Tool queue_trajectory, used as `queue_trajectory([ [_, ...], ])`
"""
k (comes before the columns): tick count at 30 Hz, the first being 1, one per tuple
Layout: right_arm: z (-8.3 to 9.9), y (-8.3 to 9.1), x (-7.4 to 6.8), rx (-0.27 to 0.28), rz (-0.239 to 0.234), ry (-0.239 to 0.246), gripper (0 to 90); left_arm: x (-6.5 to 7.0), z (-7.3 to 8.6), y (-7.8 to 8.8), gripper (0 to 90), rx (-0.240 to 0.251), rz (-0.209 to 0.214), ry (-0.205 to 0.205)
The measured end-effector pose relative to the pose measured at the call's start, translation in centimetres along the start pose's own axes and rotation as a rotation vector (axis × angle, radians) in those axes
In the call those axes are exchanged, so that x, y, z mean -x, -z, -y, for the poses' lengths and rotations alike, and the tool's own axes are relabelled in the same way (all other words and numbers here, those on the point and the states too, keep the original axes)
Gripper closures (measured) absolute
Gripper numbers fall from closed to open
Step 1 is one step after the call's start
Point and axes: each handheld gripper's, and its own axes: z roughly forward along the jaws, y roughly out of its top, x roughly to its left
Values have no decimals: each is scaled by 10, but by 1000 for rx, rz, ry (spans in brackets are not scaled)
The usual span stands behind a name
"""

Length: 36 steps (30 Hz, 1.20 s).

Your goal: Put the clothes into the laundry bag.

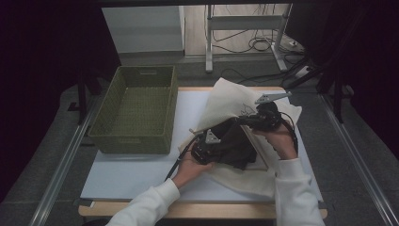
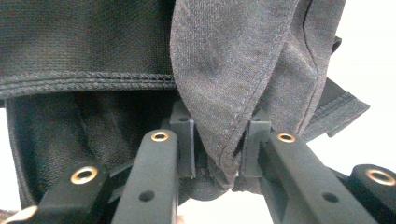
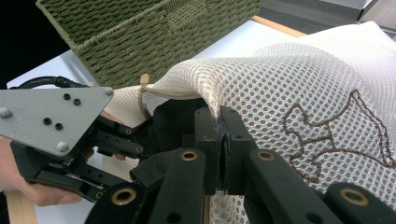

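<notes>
A green woven basket (image 1: 136, 110) sits at the left of the high view on the white table (image 1: 122, 174), well apart from the hands; in the right claw's view it fills the upper left (image 3: 140, 37). To the right of centre lies a cream mesh bag (image 1: 226, 101) with a brown stitched design, its flap lifted up and back toward the upper middle of the frame. Dark grey clothing (image 1: 235, 143) lies bunched at the bag's mouth, half covered by the mesh and by both hands. The left claw (image 2: 217, 144) is nearly closed, pinching a hemmed fold of the dark clothing (image 2: 233, 70) that hangs from the top of the frame down between the jaws. The right claw (image 3: 219, 135) is pressed tight on the edge of the mesh bag (image 3: 299, 93), holding it raised. The left claw's grey plate (image 3: 51, 116) shows at the left of that view
</notes>
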Motion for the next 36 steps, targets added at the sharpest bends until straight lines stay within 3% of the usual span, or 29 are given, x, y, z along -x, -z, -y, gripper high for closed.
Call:
queue_trajectory([
  [28,-1,3,-1,8,-1,0,873,-4,-17,-30,708,19,-58,9],
  [36,-1,3,0,14,-3,1,873,-6,-19,-39,704,45,-74,23],
])
